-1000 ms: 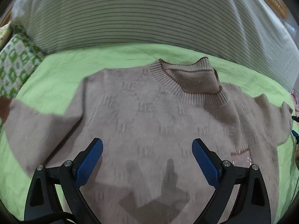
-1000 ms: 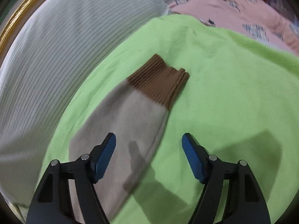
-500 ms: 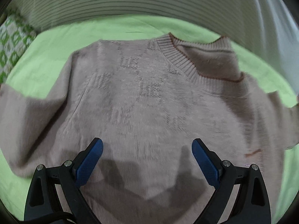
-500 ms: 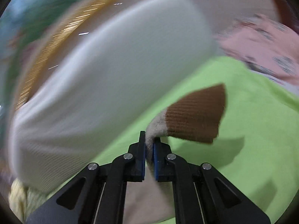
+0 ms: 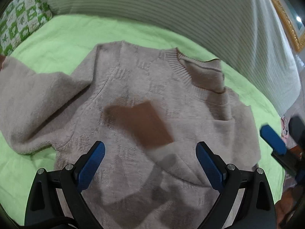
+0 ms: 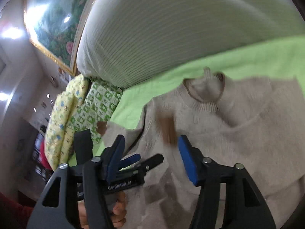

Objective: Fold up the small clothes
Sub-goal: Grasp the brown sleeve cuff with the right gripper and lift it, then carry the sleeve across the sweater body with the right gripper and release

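bed (image 5: 63, 36), green cover, carries everything. striped bolster (image 5: 171, 13) runs along the far edge; patterned pillow (image 5: 21, 24) at the far left corner.

sweater (image 5: 99, 99), beige knit, lies flat mid-bed, collar (image 5: 202, 70) toward the far edge. right sleeve folded in across the chest, its brown cuff (image 5: 144, 122) resting on the front panel. left sleeve (image 5: 30, 103) lies out toward the left edge, not yet folded.

left gripper (image 5: 150, 160): fingers spread wide above the lower chest, nothing between them, not touching the knit as far as i can tell.
right gripper (image 6: 152, 160): jaws have just been opening; fingers apart, nothing pinched, cuff lies free beyond them.

handling (judgement): soft, limp, light knit; fuzzy surface should grip well, no slip worry. no stiffness, so any lifted part will sag and drag the layer under it. thick enough to hold a fold once laid down. best hold for the next fold looks like the left sleeve near its cuff, or the shoulder seam; pinch one layer only.

hard to read: motion blur over the cuff in both views. left cuff cut off at the frame edge. hem hidden under the left gripper. right gripper only partly in the left view, at its right edge. a hand (image 6: 116, 211) shows low in the right view, mostly covered.
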`<control>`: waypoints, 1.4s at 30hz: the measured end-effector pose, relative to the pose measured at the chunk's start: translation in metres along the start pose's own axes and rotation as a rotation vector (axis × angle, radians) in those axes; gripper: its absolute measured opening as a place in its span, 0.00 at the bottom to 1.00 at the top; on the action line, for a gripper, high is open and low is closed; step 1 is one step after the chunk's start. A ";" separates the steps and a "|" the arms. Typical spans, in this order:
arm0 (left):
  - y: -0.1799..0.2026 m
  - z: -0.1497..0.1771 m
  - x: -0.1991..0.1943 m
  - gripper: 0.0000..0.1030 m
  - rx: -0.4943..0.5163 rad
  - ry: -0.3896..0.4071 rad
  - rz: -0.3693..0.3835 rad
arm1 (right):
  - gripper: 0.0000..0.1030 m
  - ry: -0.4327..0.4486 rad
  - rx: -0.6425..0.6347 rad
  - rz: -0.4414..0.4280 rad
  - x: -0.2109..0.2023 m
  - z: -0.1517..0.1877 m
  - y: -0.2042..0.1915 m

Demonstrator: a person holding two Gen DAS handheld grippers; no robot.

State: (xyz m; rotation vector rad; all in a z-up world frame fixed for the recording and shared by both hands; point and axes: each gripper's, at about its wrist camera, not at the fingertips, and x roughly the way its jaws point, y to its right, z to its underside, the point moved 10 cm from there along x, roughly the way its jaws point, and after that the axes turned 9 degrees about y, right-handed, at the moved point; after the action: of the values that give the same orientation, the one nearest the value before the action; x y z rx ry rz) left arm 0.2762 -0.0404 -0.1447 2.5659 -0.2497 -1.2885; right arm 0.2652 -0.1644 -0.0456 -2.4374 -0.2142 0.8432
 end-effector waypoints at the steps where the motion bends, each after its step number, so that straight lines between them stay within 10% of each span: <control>1: -0.003 0.000 0.008 0.94 -0.014 -0.015 -0.001 | 0.58 0.014 0.008 0.030 -0.005 -0.001 0.011; 9: -0.006 0.001 0.049 0.86 -0.110 -0.073 -0.006 | 0.58 0.173 0.153 0.323 -0.076 -0.025 0.120; 11: 0.000 -0.002 0.049 0.36 -0.062 -0.057 0.008 | 0.59 0.198 0.176 0.375 -0.092 -0.032 0.146; 14: -0.001 -0.001 0.041 0.14 -0.063 -0.068 0.088 | 0.59 0.214 0.177 0.444 -0.098 -0.046 0.176; 25: -0.021 -0.001 -0.034 0.08 -0.031 0.073 0.220 | 0.65 0.021 0.088 0.477 -0.034 -0.045 0.222; 27: -0.021 -0.004 -0.040 0.08 -0.024 0.085 0.228 | 0.08 0.010 0.113 0.422 -0.034 -0.048 0.217; 34: 0.024 -0.052 -0.038 0.08 0.090 0.199 0.291 | 0.08 0.265 0.109 0.520 -0.112 -0.104 0.226; 42: -0.008 -0.017 0.011 0.09 0.185 0.089 0.171 | 0.08 0.190 0.106 0.557 -0.086 -0.077 0.245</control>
State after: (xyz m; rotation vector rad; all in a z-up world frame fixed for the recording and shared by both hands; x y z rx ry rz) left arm 0.2964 -0.0329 -0.1460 2.6763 -0.5822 -1.1350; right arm 0.2375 -0.4314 -0.0841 -2.4832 0.5904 0.8085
